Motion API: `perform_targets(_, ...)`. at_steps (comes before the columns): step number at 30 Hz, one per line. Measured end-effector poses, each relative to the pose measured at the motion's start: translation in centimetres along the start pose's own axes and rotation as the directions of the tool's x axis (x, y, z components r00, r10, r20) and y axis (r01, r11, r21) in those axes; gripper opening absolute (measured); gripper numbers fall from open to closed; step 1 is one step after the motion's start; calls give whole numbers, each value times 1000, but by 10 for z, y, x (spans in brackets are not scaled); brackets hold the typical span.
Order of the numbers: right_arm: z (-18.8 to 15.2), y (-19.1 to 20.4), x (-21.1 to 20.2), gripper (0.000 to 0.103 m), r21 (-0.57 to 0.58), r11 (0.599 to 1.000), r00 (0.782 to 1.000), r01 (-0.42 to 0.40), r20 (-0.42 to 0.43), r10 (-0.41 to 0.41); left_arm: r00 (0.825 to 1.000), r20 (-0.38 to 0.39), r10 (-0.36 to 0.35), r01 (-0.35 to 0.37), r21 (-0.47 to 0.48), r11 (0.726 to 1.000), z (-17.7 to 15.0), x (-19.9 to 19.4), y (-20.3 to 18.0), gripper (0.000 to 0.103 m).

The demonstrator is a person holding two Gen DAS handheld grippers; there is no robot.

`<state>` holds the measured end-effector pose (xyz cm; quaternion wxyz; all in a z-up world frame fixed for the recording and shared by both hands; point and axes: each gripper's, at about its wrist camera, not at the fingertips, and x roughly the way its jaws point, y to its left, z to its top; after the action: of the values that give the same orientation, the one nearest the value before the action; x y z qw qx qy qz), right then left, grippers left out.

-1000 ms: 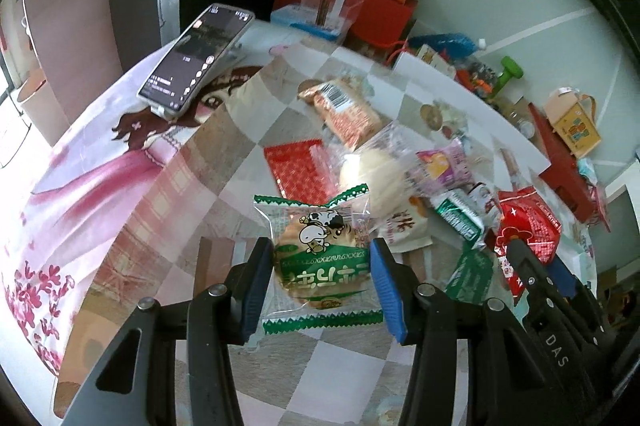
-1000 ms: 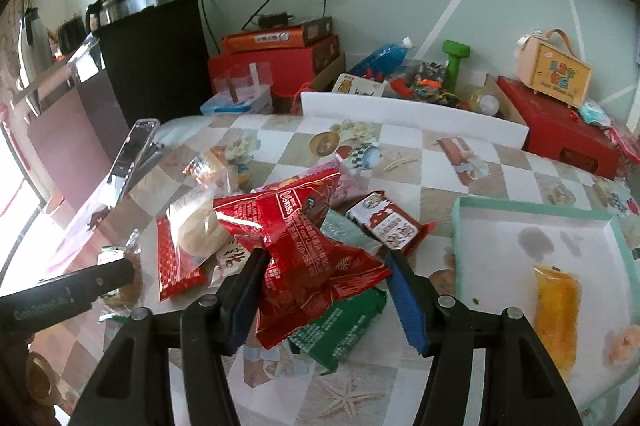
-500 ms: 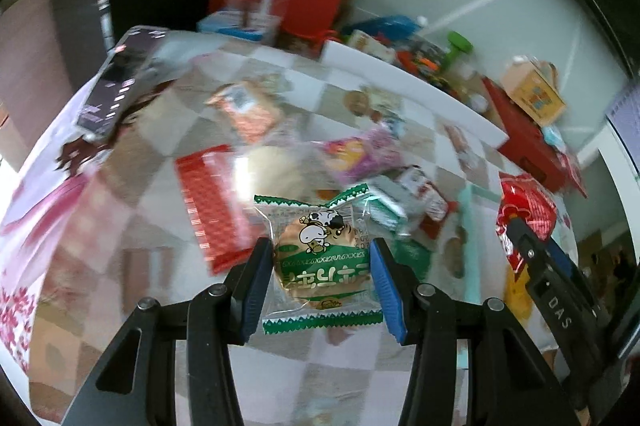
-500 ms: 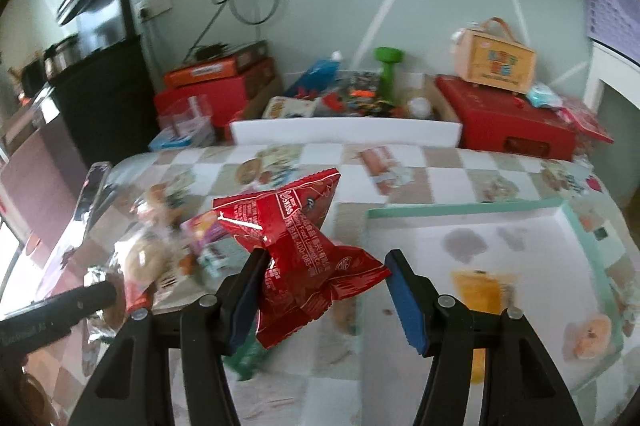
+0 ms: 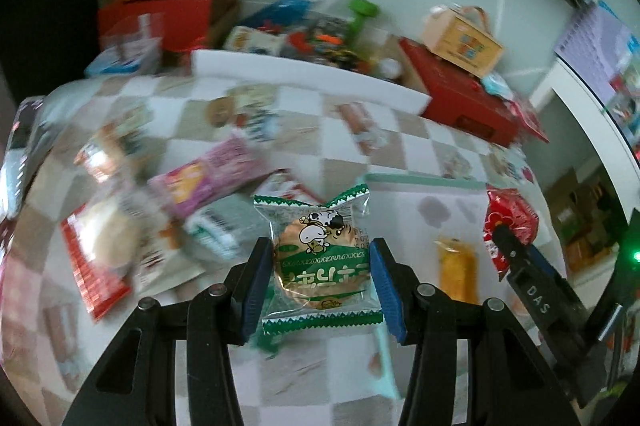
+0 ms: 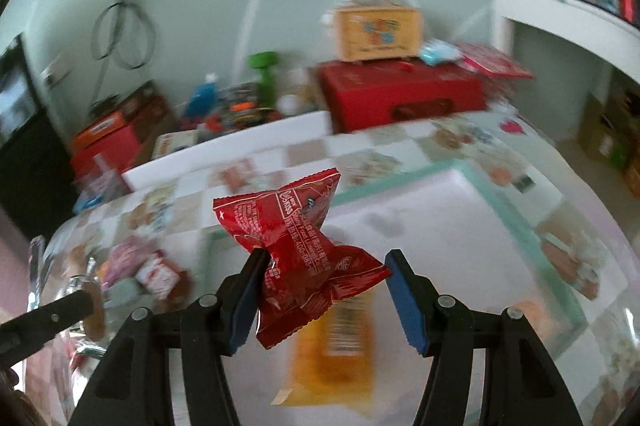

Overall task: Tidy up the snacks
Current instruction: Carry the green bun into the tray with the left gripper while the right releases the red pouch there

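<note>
Two clamped packets (image 5: 320, 258) (image 6: 304, 262), seams vertical

"DAS" is read in white letters on the right gripper (image 5: 536, 296), right of the green cookie packet (image 5: 320, 258). On the red snack packet (image 6: 304, 258), "Food" and the digits "400-08" are made out; remaining print is blurred.

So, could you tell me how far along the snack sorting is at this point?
Done: one orange packet lies in the tray. In hand: the left gripper holds a green cookie packet, the right gripper a red packet. Left: several snacks, including a pink packet, remain on the table.
</note>
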<state>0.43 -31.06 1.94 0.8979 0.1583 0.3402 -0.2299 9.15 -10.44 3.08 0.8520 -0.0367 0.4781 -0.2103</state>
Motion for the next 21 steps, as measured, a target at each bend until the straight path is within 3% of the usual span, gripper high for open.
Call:
perform_targets(10, -1, -72, 12, 63, 155, 977, 989, 145, -26, -143, 997, -63, -54, 63, 137, 989, 14, 56, -72, 51)
perform_targets(15, -5, -82, 18, 65, 187, 970, 988, 155, -48, -149, 991, -120, -53, 74, 175, 982, 11, 88, -93, 51)
perform_targets(17, -6, -82, 21, 65, 186, 970, 987, 155, -56, -148, 991, -125, -56, 78, 180, 981, 8, 91, -96, 57)
perform_targets(19, -6, -80, 23, 65, 181, 971, 987, 156, -66, -146, 991, -123, -56, 79, 193, 978, 5, 89, -99, 69)
perform_targets(21, -6, -76, 23, 66, 173, 974, 988, 146, -71, -135, 992, -116, -45, 68, 201, 977, 3, 85, -99, 72)
